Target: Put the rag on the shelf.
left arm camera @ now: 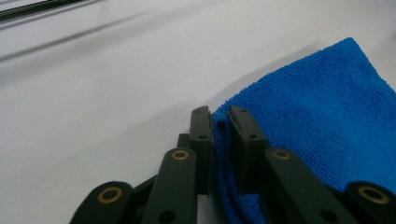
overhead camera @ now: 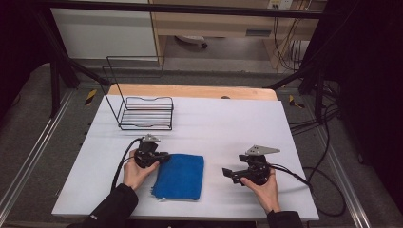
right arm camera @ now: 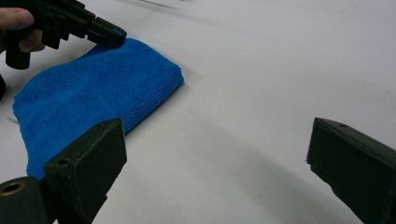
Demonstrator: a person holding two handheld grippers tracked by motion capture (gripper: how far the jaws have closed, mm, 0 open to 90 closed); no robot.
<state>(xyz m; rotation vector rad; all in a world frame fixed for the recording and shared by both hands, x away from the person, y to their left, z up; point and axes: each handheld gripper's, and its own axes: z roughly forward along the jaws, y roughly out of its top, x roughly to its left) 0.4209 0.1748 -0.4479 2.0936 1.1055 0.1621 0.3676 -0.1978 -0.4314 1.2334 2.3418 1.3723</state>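
A folded blue cloth [overhead camera: 179, 176] lies flat on the white table [overhead camera: 228, 118], near the front edge. My left gripper [overhead camera: 166, 156] is at the cloth's far left corner, its jaws pinched on the cloth's edge [left arm camera: 317, 107], which shows between the fingertips in the left gripper view [left arm camera: 219, 114]. My right gripper [overhead camera: 227, 172] hovers to the right of the cloth, pointing at it, jaws wide apart with only bare table between them [right arm camera: 215, 144]. In the right gripper view the cloth [right arm camera: 93, 93] lies ahead with the left gripper [right arm camera: 109, 35] on its far corner.
A black wire rack [overhead camera: 145, 113] stands at the table's back left. Black cables [overhead camera: 328, 190] trail off the right side of the table. A wooden edge [overhead camera: 190, 90] runs along the back. Frame posts [overhead camera: 57, 71] stand around the table.
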